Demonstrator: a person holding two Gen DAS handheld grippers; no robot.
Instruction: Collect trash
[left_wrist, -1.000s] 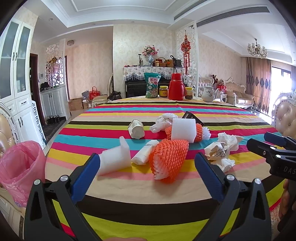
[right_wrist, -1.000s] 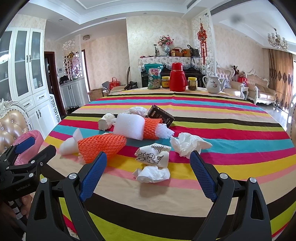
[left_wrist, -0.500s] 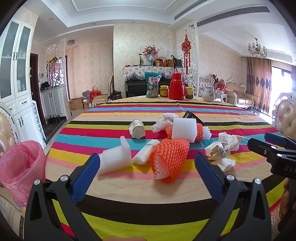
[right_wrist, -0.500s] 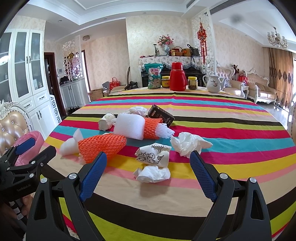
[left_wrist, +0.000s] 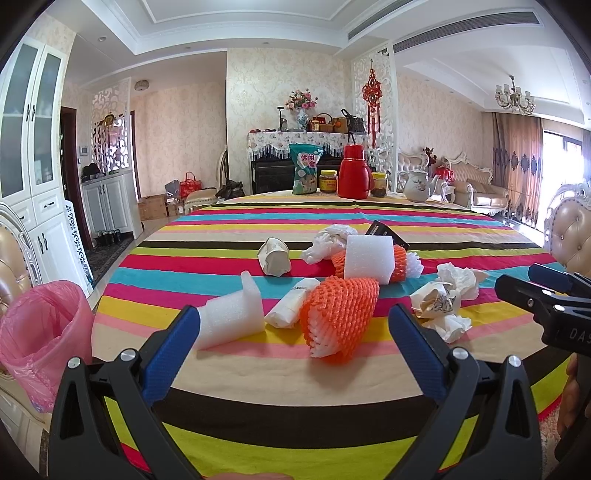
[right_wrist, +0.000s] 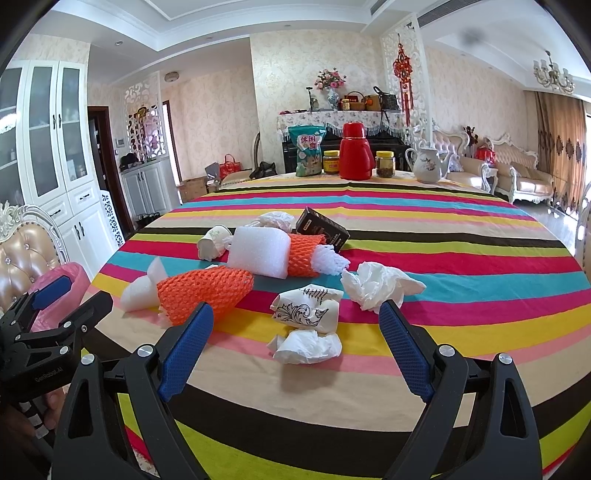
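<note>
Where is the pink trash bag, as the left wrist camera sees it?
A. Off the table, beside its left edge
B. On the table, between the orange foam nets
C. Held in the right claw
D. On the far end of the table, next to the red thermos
A: the pink trash bag stands open beside the left edge of the striped table, not on it, and neither open claw holds anything.

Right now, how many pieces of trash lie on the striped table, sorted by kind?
Orange foam nets: 2
White foam pieces: 2
Paper cups: 2, one crushed
Crumpled white wads: 3
White wrapped roll: 1
Black box: 1
Total: 11
</note>
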